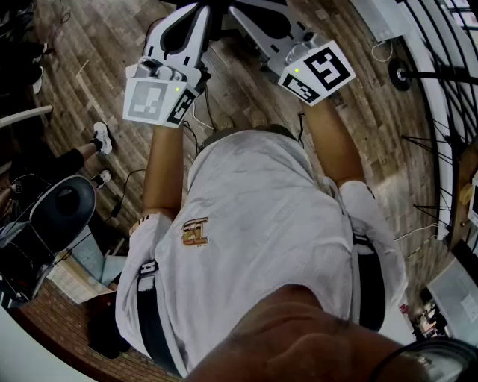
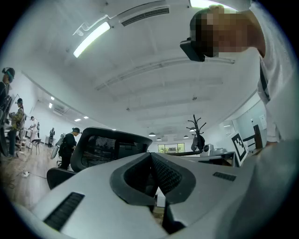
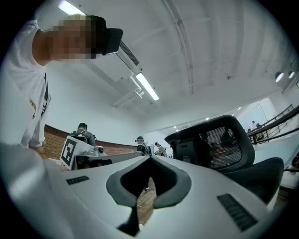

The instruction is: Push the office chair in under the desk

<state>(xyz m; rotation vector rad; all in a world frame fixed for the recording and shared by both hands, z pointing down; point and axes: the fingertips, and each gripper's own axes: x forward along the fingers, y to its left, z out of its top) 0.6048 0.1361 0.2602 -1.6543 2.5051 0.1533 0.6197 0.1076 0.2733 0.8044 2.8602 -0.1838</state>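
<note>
A black office chair with a mesh back stands ahead of both grippers and apart from them. In the right gripper view the chair shows its back and a dark seat at the right. My left gripper is shut with nothing between its jaws. My right gripper is shut and empty too. In the head view the left gripper and the right gripper are held side by side in front of my body, over the wooden floor. I cannot tell which surface is the desk.
Another dark chair and a person's feet are at the left of the head view. A black railing runs along the right. Cables lie on the floor. Several people stand far left, and a coat stand stands behind.
</note>
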